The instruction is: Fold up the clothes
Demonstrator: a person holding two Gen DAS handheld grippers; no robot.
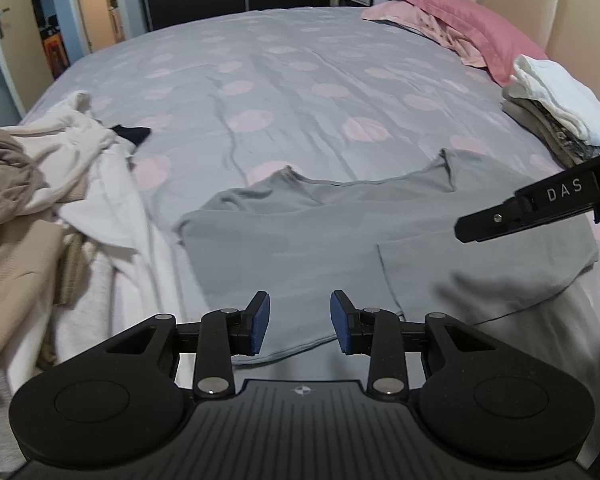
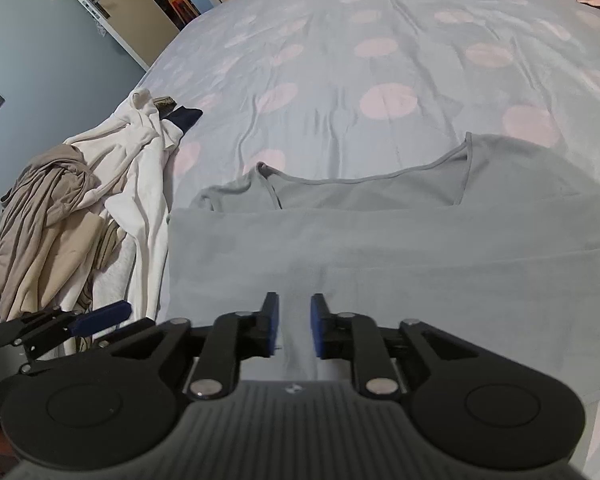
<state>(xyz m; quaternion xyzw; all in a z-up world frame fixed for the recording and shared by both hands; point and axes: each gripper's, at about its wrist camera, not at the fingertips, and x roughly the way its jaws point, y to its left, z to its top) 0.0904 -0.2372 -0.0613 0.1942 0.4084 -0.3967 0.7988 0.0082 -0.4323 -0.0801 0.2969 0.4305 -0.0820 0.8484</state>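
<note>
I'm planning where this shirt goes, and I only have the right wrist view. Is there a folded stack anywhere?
Observer: Yes, a stack sits on the bed, at its right side by the headboard.
Operator: What's on top?
Observer: A folded white piece.
Operator: Are the left tongs open?
Observer: Yes, the left tongs are open, over the shirt's near hem.
</note>
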